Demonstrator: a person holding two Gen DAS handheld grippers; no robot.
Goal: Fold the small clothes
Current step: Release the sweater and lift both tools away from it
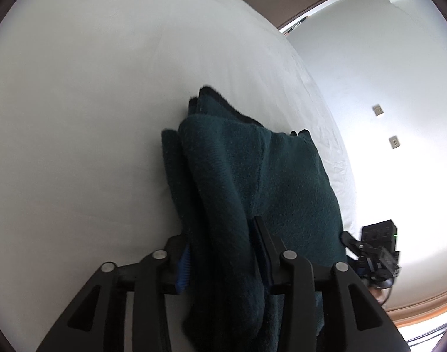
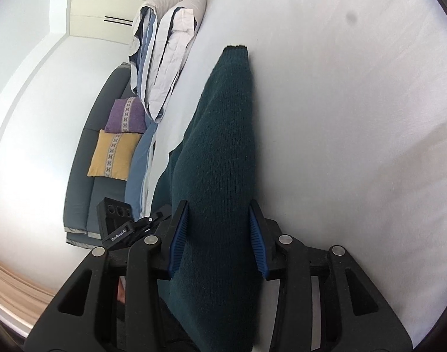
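Both pairs of jaws stand part-way apart with dark green knit between them: the left gripper (image 1: 223, 252) straddles a thick bunched fold, its far pad hidden in the cloth so I cannot tell whether it presses, and the right gripper (image 2: 219, 234) brackets a sleeve-like strip with a slight gap at each blue pad. Beneath lies the white bed (image 1: 91, 102), and on it the green sweater (image 1: 252, 170), folded over itself. Its long axis runs straight away from each gripper, and the two sit about equally near their ends, so I judge either could let go or pull first.
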